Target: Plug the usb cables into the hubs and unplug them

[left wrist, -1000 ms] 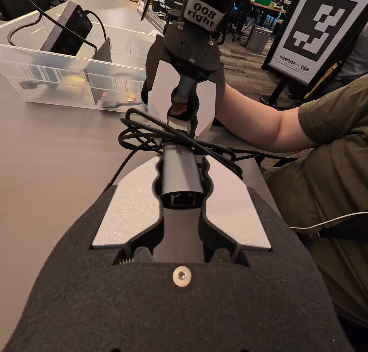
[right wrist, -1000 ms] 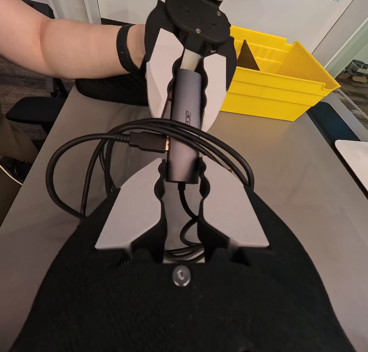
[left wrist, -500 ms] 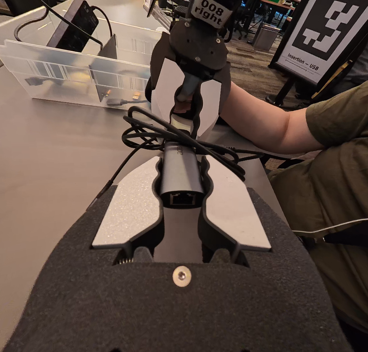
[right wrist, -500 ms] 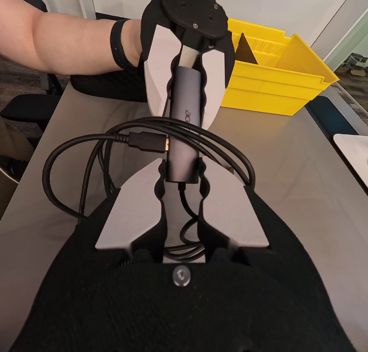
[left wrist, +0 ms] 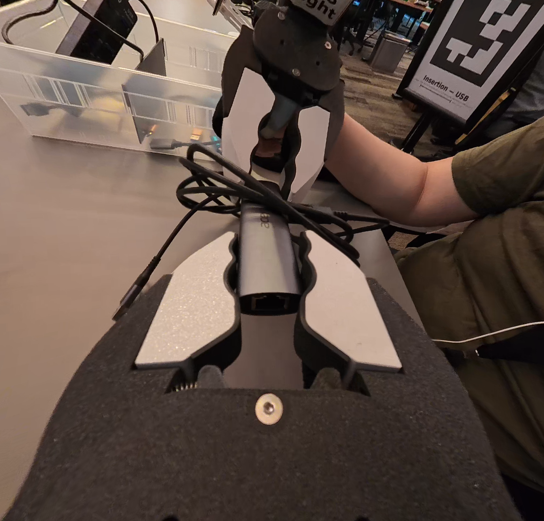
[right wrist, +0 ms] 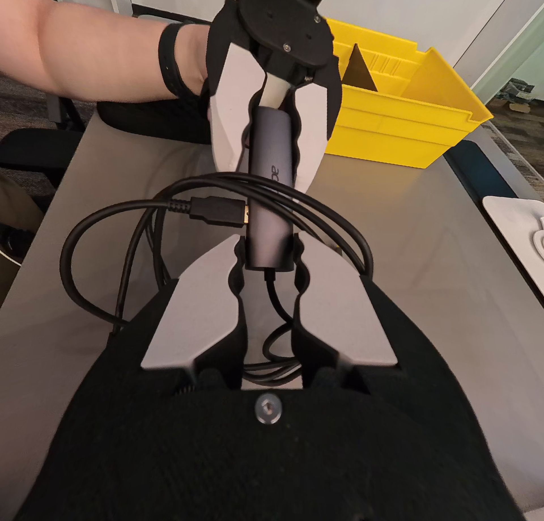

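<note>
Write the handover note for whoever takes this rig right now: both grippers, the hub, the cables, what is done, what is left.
Left gripper: shut on the grey hub, at its network-port end.
Right gripper: shut on the same hub's other end, where its own lead exits.
Hub: held between the two grippers above the grey table, loops of black cable draped over it.
Black plug: seated in the hub's side, gold edge showing.
A loose plug end hangs beside the left fingers.
More cables and a black box sit in the clear bin.
Done: one cable in. Left: probably unplug it; other cables not yet handled.
</note>
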### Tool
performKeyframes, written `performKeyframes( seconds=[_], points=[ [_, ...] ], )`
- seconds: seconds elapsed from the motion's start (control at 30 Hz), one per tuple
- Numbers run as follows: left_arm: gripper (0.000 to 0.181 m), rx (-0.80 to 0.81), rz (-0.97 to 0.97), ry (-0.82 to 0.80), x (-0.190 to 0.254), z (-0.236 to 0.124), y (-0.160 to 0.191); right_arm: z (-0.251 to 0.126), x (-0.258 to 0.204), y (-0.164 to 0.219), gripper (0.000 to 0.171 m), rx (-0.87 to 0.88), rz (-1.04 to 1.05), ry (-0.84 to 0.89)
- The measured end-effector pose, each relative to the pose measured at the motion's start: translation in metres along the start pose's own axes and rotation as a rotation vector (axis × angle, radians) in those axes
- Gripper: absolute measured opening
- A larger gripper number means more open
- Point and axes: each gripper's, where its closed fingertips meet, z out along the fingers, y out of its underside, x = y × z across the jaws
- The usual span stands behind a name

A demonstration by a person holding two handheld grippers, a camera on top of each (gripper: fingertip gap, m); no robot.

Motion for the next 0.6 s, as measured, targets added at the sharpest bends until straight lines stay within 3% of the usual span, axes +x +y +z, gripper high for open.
performKeyframes(
  seconds=[0.37, 0.6],
  points=[
    [0.041, -0.053, 0.044, -0.023, -0.002, 0.003, 0.009, 0.002, 0.001, 0.002, 0.032, -0.013, -0.01, 0.007],
    [0.039, 0.019, 0.005, -0.034, -0.005, 0.001, -0.003, 0.001, 0.006, 0.002, 0.032, -0.001, -0.006, 0.033]
  ],
)
